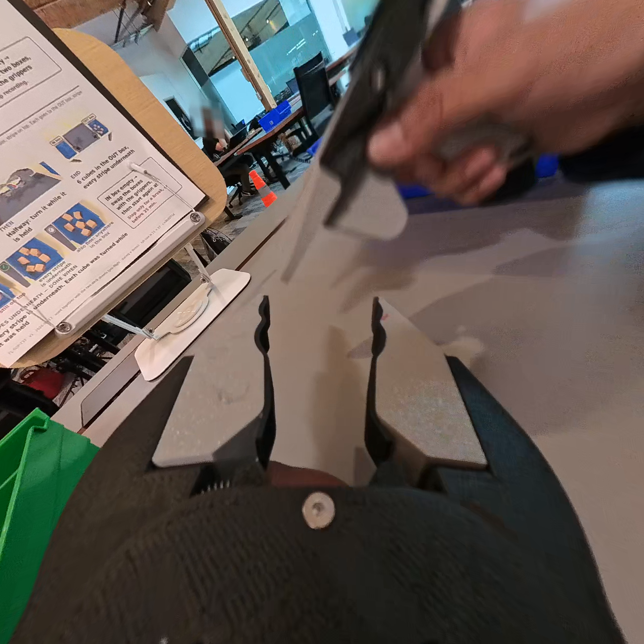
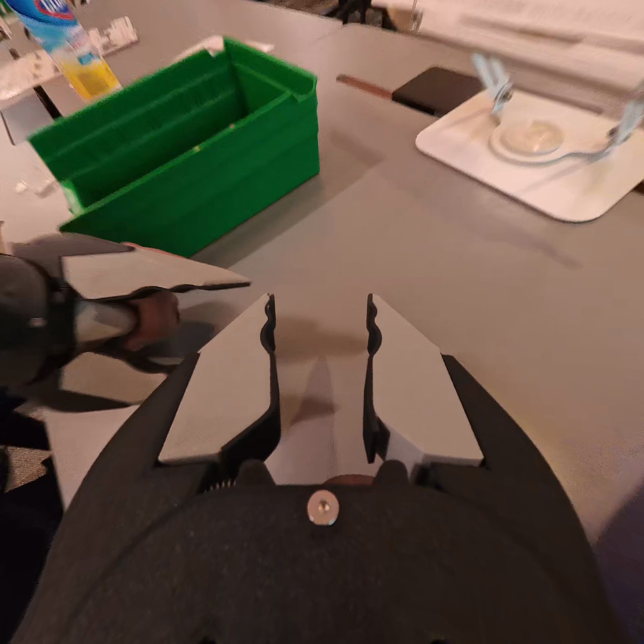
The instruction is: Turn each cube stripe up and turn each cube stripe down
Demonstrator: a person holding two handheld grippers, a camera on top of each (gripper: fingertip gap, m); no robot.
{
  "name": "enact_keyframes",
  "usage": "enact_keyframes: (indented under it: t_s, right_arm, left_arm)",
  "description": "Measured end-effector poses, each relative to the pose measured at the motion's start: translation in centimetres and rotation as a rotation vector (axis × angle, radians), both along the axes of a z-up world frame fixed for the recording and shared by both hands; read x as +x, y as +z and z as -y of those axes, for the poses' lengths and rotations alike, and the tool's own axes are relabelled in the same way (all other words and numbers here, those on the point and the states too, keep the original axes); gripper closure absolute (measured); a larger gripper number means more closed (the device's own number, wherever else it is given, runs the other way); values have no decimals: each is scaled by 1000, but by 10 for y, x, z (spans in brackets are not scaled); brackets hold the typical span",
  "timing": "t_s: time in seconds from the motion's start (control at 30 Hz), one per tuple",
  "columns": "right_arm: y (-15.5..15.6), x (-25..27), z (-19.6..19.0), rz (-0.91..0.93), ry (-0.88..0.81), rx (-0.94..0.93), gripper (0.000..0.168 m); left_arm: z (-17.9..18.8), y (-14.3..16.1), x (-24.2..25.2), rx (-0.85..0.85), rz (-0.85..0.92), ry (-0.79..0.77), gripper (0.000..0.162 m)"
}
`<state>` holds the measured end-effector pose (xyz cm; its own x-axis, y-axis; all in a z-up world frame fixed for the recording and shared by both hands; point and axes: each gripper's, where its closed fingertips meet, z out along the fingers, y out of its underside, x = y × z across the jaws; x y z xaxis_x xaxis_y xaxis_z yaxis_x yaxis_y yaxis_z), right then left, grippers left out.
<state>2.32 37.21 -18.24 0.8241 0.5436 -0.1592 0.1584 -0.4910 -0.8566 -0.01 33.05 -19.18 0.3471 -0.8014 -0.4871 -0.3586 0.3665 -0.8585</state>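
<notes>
A: Jaws first. Left gripper [image 1: 319, 303]: fingers apart, only bare grey table [image 1: 522, 348] between them. Right gripper [image 2: 320, 299]: fingers likewise apart, nothing held.

B: Cubes?

A: No cube shows in either view. Their place cannot be told.

B: Go left to right, left wrist view.

A: Near left corner, a wall of the green bin [image 1: 31, 488]. Above it, an instruction sheet [image 1: 69, 174] leaning on a wooden board, carried by a white stand [image 1: 195, 324] whose base plate sits at the table's left edge. That edge runs diagonally up and away. Centre: open tabletop ahead of the fingertips. Upper right: the right gripper with a hand [image 1: 505, 104] round it, blurred, hovering above the table and crossing the far path.

B: Right wrist view?

A: Far left, a spray bottle [image 2: 69, 45]. Left, the left gripper [image 2: 156, 278] pointing inward, tip just beside the right gripper's left finger. Behind it the green bin, open top, interior showing no contents. Centre: bare table, free room ahead. Far centre, a dark flat object [image 2: 435, 90]. Far right, the white stand base.

B: Obstructions?

A: Bin to the left, stand to the right, open lane between.
</notes>
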Motion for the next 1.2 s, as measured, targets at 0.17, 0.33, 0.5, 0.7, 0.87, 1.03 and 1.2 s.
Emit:
enact_keyframes:
  t_s: [0.17,0.33,0.5,0.7,0.87,1.03,1.2]
  right_arm:
    - [-65,-23,-10,14,7,-97,118]
    - [-84,-18,-12,21,-9,-142,118]
    - [-77,-21,-9,-13,0,-131,118]
    - [-73,-23,-6,10,8,-105,118]
    - [-69,-25,-4,4,19,-95,118]
    - [-71,-25,-4,4,17,-102,118]
    - [-72,-25,-4,0,18,-108,118]
  left_arm:
    - [3,10,-8,-37,39,10,105]
    - [4,50,-36,-79,164,41,105]
    - [-12,92,-82,-151,251,111,105]
    - [-43,158,-146,-101,312,266,110]
    - [-123,130,-192,-223,129,501,103]
    - [-200,37,-223,-460,-92,711,97]
    - [-231,-37,-235,-731,-190,811,107]
